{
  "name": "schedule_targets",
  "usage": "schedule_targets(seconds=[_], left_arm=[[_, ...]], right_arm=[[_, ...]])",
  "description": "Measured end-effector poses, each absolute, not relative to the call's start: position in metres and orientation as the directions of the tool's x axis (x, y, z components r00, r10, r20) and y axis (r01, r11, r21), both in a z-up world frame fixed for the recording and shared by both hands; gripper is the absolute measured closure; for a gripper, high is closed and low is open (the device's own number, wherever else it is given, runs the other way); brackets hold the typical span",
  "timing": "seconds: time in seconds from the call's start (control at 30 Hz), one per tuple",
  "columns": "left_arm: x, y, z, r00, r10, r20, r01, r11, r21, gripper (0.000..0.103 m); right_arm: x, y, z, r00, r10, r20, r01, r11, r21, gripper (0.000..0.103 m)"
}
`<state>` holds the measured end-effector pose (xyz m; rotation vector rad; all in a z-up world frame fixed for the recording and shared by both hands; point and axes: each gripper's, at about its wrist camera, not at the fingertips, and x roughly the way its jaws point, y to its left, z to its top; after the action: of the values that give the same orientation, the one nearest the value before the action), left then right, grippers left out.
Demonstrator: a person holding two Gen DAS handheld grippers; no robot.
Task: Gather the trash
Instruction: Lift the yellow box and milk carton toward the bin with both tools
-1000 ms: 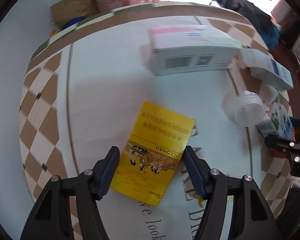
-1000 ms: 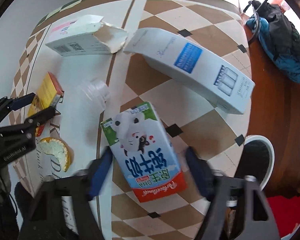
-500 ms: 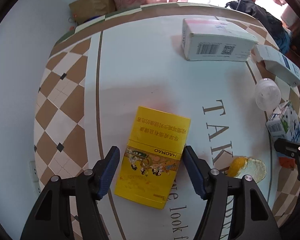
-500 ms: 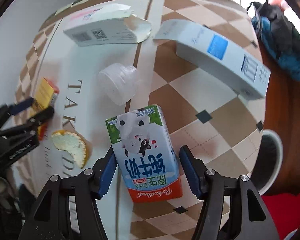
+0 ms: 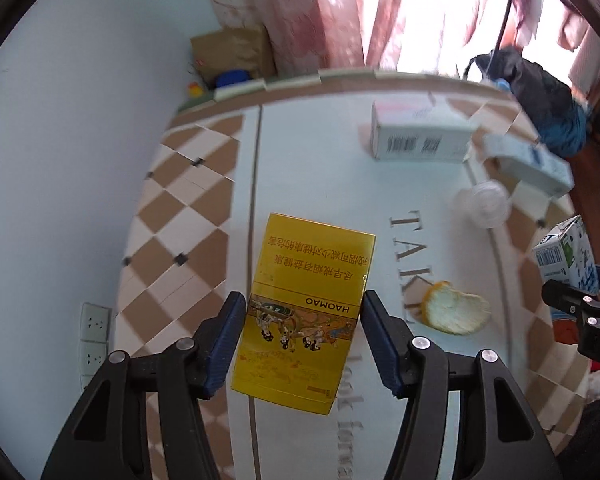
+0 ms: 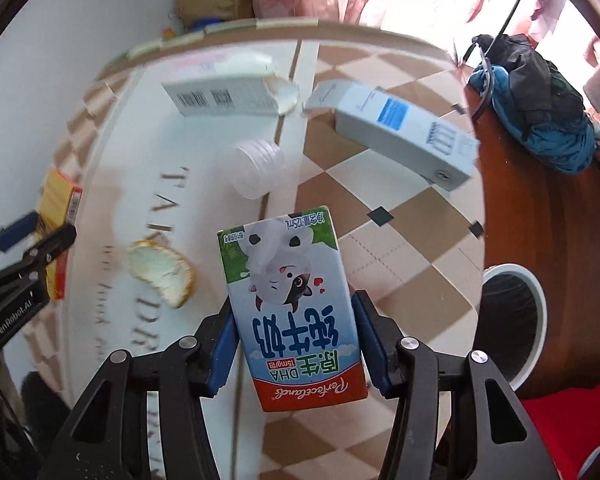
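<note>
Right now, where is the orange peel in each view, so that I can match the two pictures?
Left wrist view: the orange peel lies at lower right, right of the yellow box in the left claw.
Right wrist view: the peel lies at middle left, left of the milk carton.
Shared landmark: the clear plastic cup, beyond the peel in both.

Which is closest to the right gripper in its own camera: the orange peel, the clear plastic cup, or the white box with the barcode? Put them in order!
From the right gripper, which holds the milk carton:
1. Orange peel, on the table just to the left.
2. Clear plastic cup, farther up, past the carton's top.
3. White box with the barcode, near the table's far edge.
</note>
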<state>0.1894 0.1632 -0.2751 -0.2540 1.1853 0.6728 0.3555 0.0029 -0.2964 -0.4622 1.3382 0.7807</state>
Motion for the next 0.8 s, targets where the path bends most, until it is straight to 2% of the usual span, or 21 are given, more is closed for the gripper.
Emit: schedule_targets(seconds=[0.27,0.47,0.63,0.8], left_arm=[[0.177,0.114,-0.200,0.361,0.374,-0.854,-0.586,0.803,0.105,0.047],[0.208,0.050,-0.157,0.487,0.296,-0.822,-0.494,0.869,0.020,0.047],[0.262,-0.014,-0.149,0.552,0.197,-0.810,-0.379,0.925,-0.033,0.047],[0.323,-0.076,-0.174,0.550,0.094,-0.830,-0.270,0.960,-0.071,0.047]], right_arm=[[0.340,-0.041,-0.240,0.073,0.404,-0.912,-0.666,0.701,0.257,0.047],[0.357,-0.124,-0.202,0.138,0.468,-0.873,-0.589,0.747,0.308,0.047],[0.387,-0.209,-0.185,0.221,0.450,-0.865,-0.496,0.816,0.298,0.047],[0.427,-0.287,-0.200,0.270,0.387,-0.882,-0.373,0.886,0.275,0.047]])
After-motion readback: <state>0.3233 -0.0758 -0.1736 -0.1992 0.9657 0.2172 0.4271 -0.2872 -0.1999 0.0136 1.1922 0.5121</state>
